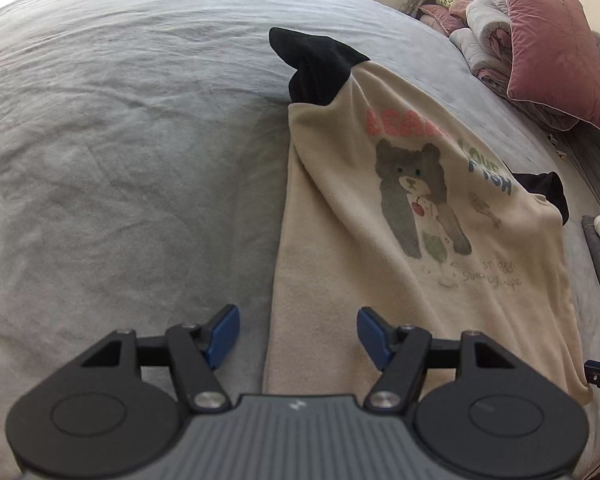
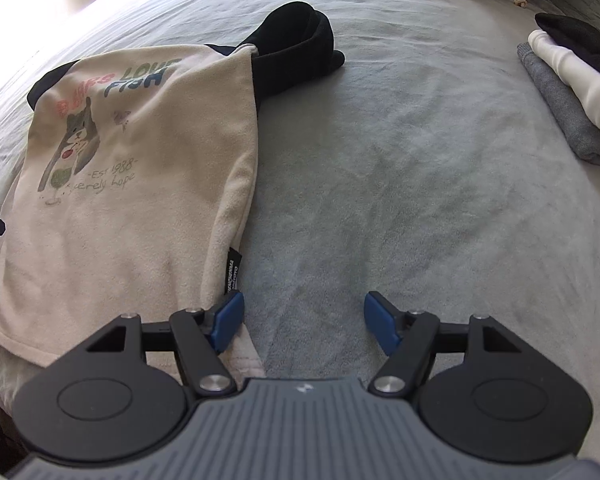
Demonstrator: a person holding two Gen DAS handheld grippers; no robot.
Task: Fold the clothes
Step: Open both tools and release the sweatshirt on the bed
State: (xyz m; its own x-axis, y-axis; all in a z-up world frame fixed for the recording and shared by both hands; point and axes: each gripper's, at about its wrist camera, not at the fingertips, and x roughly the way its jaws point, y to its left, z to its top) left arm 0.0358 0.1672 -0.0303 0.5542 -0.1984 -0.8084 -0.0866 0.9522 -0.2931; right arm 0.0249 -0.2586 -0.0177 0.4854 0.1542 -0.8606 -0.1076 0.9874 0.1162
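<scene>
A: Biggest first. Wide grey soft-fabric bed cover [image 1: 120,140], wrinkled, fills both views.

B: Next, the cream fleece sweatshirt with black sleeves and a bear print [image 1: 400,240]. It lies flat on the cover, print side up, both black sleeves bunched at the far end. In the right wrist view it sits left of centre [image 2: 140,200], with a small black label [image 2: 233,270] on its right side seam.

A: Background?

B: Dusty-pink velvet square cushion [image 1: 556,48] at the far right corner, rolled bedding beside it. Small stack of folded clothes, grey, white and black [image 2: 572,92], well apart from the sweatshirt on the right.

A: Claws?

B: Left gripper [image 1: 298,336], blue pads spread, nothing between the pads; the sweatshirt's left hem edge lies below the gap, contact unclear. Right gripper [image 2: 304,326], also spread, empty; its left blue pad [image 2: 228,320] is over the sweatshirt's lower right corner, the other over bare cover.

A: Gripping?

B: Neither pinches anything.
</scene>
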